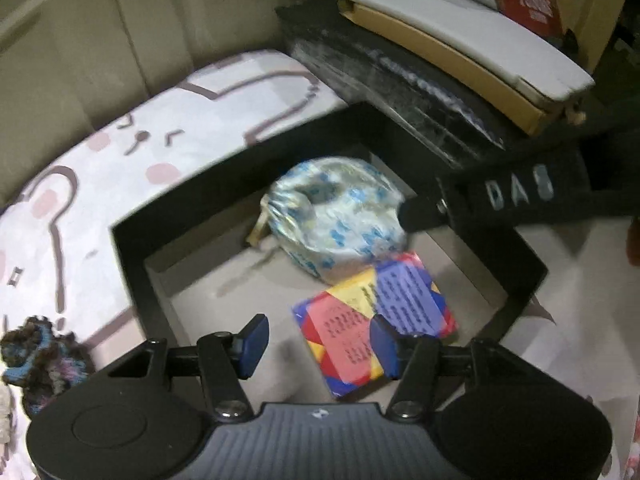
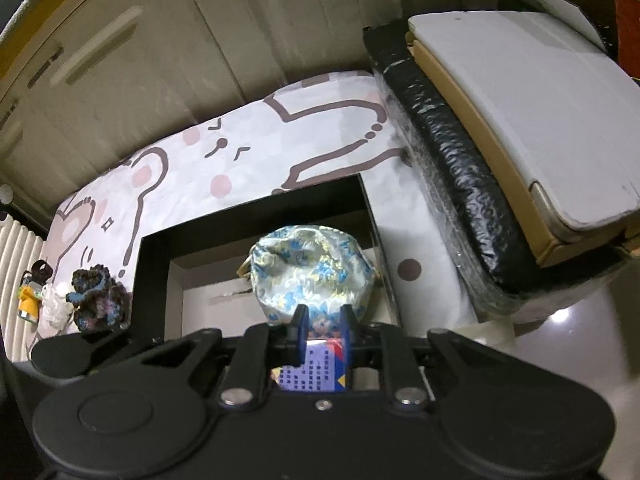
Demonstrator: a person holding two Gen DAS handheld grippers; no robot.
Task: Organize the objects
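At the bottom of the left wrist view, the left tongs (image 1: 316, 344) stand wide apart with nothing between their blue pads, hovering above a black-walled box (image 1: 132, 280) with a pale floor. Inside the box, at the centre of the frame, lies a rounded pouch of white fabric with blue flowers (image 1: 336, 220), and just below it, touching or nearly so, a flat multicoloured packet (image 1: 376, 320) in red, yellow, blue and purple. The right tongs (image 1: 424, 210) enter from the right edge, their black body marked with pale letters, the tip close to the pouch; this view does not show their gap. A knitted dark scrunchie (image 1: 40, 360) sits at the lower left on a bed sheet with bunny drawings (image 1: 160, 120). In the right wrist view, the right tongs (image 2: 324, 320) are set narrow, with nothing pinched between the pads; the packet (image 2: 312, 372) shows through below them and the pouch (image 2: 308, 268) lies just beyond, inside the box (image 2: 152, 280). The scrunchie (image 2: 96, 296) lies at the left.
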